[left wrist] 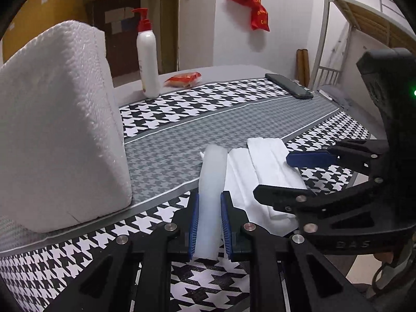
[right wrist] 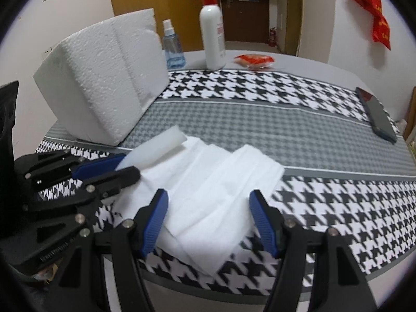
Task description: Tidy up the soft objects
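Observation:
My left gripper [left wrist: 209,223] is shut on a translucent white foam strip [left wrist: 211,182], held just above the houndstooth cloth; the strip also shows in the right wrist view [right wrist: 156,148], with the left gripper [right wrist: 127,167] at the left. Folded white foam sheets [right wrist: 208,189] lie on the cloth by the near table edge, also visible in the left wrist view [left wrist: 257,171]. My right gripper [right wrist: 208,218] is open, its blue pads on either side of the sheets, not pressing them. In the left wrist view it [left wrist: 275,174] reaches in from the right over the sheets.
A large white styrofoam block [left wrist: 57,127] [right wrist: 104,80] stands at the left. Behind it are a white pump bottle [right wrist: 212,36], a blue spray bottle [right wrist: 173,46] and a red packet [right wrist: 253,61]. A dark phone [right wrist: 377,115] lies at the far right.

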Demonstrator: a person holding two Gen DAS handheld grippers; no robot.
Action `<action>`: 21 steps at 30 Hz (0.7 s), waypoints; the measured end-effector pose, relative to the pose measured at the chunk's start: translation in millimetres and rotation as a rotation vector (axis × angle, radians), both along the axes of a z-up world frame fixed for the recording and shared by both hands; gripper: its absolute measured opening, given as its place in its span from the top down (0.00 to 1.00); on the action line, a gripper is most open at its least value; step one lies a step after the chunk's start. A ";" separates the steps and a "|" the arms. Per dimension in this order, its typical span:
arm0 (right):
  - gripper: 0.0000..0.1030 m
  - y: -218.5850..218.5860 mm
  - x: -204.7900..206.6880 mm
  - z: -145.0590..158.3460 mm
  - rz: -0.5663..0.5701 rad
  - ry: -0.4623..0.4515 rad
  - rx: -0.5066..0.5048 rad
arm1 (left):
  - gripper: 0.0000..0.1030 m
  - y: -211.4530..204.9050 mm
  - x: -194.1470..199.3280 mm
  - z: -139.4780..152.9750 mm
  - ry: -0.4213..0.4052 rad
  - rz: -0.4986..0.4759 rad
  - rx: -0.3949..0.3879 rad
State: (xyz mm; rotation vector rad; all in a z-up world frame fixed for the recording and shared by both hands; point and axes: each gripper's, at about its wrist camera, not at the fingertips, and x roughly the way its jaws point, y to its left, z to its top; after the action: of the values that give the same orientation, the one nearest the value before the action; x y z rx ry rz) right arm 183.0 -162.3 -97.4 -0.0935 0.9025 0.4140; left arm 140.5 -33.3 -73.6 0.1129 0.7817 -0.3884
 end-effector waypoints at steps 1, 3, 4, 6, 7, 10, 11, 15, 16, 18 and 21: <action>0.33 1.9 1.0 -1.4 -0.004 0.003 -0.014 | 0.82 1.4 0.0 -0.3 0.002 0.002 -0.004; 0.32 5.1 3.5 -5.6 -0.003 0.019 -0.028 | 0.82 3.7 0.5 -1.2 0.007 0.007 -0.009; 0.31 6.1 4.2 -7.2 -0.002 0.025 -0.033 | 0.82 4.1 1.0 -1.9 0.007 0.009 -0.006; 0.31 8.7 4.9 -9.9 0.003 0.031 -0.044 | 0.82 4.8 1.4 -3.6 0.012 0.009 0.000; 0.31 10.8 4.8 -10.4 0.007 0.027 -0.055 | 0.82 5.0 1.4 -4.1 0.015 0.008 -0.001; 0.31 13.0 6.5 -10.9 0.007 0.027 -0.069 | 0.82 5.2 0.9 -3.9 0.010 0.003 0.001; 0.31 13.6 7.3 -11.3 0.007 0.026 -0.076 | 0.82 5.0 0.1 -3.7 0.008 0.001 0.002; 0.31 24.1 5.3 -13.0 0.035 0.010 -0.134 | 0.82 5.9 0.1 -3.9 0.005 0.009 0.006; 0.31 23.0 6.8 -13.3 0.035 0.017 -0.127 | 0.82 5.7 0.0 -4.2 0.003 0.009 0.010; 0.32 23.5 6.2 -13.5 0.041 0.014 -0.129 | 0.82 5.7 0.0 -4.5 0.004 0.008 0.011; 0.53 25.9 2.9 -11.4 0.065 0.007 -0.128 | 0.82 6.9 0.6 -2.8 0.003 0.016 0.007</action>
State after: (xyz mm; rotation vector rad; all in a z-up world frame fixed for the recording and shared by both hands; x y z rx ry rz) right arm 185.9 -136.4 -108.8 -0.2396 0.9348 0.4170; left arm 141.0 -26.5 -76.4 0.1123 0.7864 -0.3711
